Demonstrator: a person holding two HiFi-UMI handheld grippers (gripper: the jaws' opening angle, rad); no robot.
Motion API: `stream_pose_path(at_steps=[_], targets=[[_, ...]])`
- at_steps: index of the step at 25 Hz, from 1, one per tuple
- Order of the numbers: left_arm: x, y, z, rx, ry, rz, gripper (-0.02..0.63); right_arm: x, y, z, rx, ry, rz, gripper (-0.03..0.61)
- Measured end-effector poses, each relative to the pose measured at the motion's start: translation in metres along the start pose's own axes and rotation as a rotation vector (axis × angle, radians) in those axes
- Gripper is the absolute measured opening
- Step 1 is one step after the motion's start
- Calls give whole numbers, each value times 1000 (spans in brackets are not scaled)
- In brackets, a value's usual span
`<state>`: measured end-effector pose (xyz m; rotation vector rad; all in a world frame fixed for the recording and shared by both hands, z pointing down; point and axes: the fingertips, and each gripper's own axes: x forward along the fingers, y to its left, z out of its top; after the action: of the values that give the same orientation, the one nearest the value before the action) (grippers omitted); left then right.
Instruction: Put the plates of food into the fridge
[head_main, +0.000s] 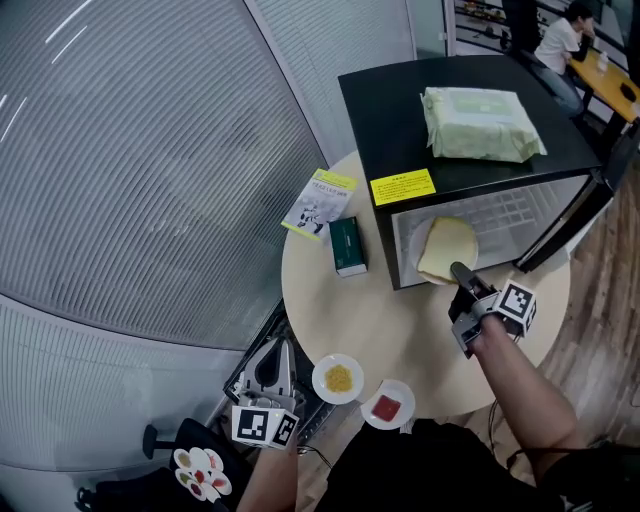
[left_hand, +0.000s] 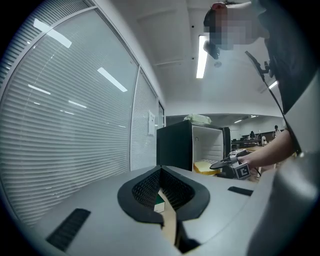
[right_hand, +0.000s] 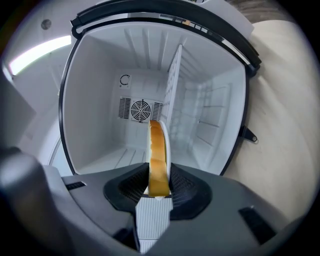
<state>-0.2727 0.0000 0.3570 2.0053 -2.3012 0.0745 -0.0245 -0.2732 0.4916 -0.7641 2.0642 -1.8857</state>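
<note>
The black mini fridge (head_main: 400, 110) stands open on the round table (head_main: 400, 325). My right gripper (head_main: 462, 276) is shut on the rim of a white plate with a pale yellow slab of food (head_main: 447, 250), held at the fridge's mouth. In the right gripper view the plate (right_hand: 159, 150) stands edge-on between the jaws (right_hand: 157, 187), in front of the white fridge interior (right_hand: 100, 100). Two small plates lie near the table's front edge, one with yellow food (head_main: 338, 379) and one with red food (head_main: 387, 406). My left gripper (head_main: 275, 352) hovers off the table's front left, its tips together and holding nothing (left_hand: 161, 172).
The fridge door (head_main: 585, 215) hangs open to the right. A green wrapped pack (head_main: 480, 122) lies on the fridge top. A green box (head_main: 348, 246) and a leaflet (head_main: 320, 203) lie left of the fridge. A blind-covered glass wall runs along the left. A person sits at a far desk (head_main: 565, 40).
</note>
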Motion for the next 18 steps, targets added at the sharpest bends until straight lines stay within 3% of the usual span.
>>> stream_pose_path(at_steps=[18], targets=[[5,39,-17,-22,36,33,5,47,9,9,1,-35,-26,120]])
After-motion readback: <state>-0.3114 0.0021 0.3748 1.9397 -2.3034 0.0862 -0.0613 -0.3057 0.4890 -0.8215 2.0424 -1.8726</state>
